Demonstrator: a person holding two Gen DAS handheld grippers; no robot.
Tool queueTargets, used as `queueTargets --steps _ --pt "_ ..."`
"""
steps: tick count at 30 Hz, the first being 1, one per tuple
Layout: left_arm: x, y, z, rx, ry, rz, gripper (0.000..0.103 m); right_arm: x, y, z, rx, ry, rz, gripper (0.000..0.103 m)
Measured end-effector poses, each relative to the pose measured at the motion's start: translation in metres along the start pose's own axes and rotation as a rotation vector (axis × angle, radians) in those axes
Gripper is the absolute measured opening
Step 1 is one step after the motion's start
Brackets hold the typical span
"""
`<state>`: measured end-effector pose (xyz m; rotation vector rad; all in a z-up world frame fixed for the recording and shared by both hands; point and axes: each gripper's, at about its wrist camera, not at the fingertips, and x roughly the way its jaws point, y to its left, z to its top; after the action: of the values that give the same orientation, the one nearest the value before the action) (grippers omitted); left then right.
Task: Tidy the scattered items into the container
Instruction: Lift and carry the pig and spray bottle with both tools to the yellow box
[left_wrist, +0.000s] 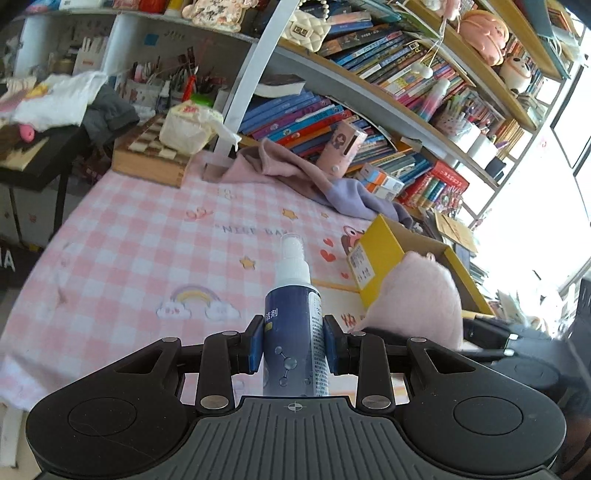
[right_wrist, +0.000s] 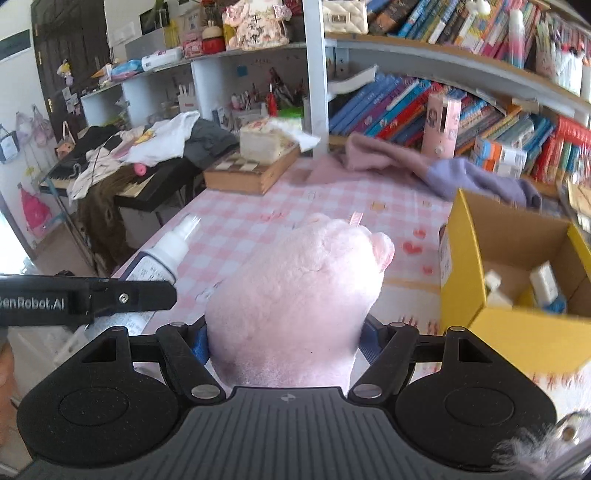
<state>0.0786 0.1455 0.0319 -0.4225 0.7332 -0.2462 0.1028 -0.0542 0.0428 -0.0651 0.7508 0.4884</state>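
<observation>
1. The table (left_wrist: 122, 236), under its pink checked cloth, carries my landmark, the yellow box (right_wrist: 517, 332). Left of the box the cloth lies bare, so I judge the tidying to be near its end; what lies close to me under the grippers I cannot see.
2. The yellow box stands open near the table's right end, in front of the bookshelf (left_wrist: 388, 74). Inside it I can see a small white bottle (right_wrist: 496, 290) and a white packet (right_wrist: 545, 282) with something blue beside it. Those pieces are done.
3. A pink and purple cloth (left_wrist: 314, 177) lies crumpled behind the box, against the shelf. I cannot tell whether it counts as one of the scattered items.
4. The pink plush toy (right_wrist: 306, 295) is left of the box and near it, above the table. My right hand-held gripper (right_wrist: 284, 341) is clamped on its lower part, so the toy fills the space straight ahead of the fingers. It is not in the box yet.
5. The spray bottle (left_wrist: 295, 332), blue with a white pump top, is farther left of the box than the toy. My left hand-held gripper (left_wrist: 293, 345) grips its body between the blue pads (left_wrist: 255, 345), and its neck points forward along the fingers.
6. By my reckoning, what remains is to carry both over the box's open top and let them go, the toy first since it is nearer.
</observation>
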Motion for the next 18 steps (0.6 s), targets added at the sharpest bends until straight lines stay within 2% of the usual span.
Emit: queueTargets --steps 2,9,18 --pt "-0.005 0.001 -0.008 -0.028 0.013 -0.016 0.031 -0.005 0.002 -0.011 0.030 0.023 0.020 0.071" --pt "-0.017 0.000 -0.033 -0.060 0.031 -0.044 0.031 -0.031 0.011 -0.040 -0.036 0.005 -0.058 0.071" --pt "-0.006 -0.024 -0.046 0.002 0.093 -0.109 0.031 -0.050 -0.007 -0.069 0.036 0.042 -0.117 0.071"
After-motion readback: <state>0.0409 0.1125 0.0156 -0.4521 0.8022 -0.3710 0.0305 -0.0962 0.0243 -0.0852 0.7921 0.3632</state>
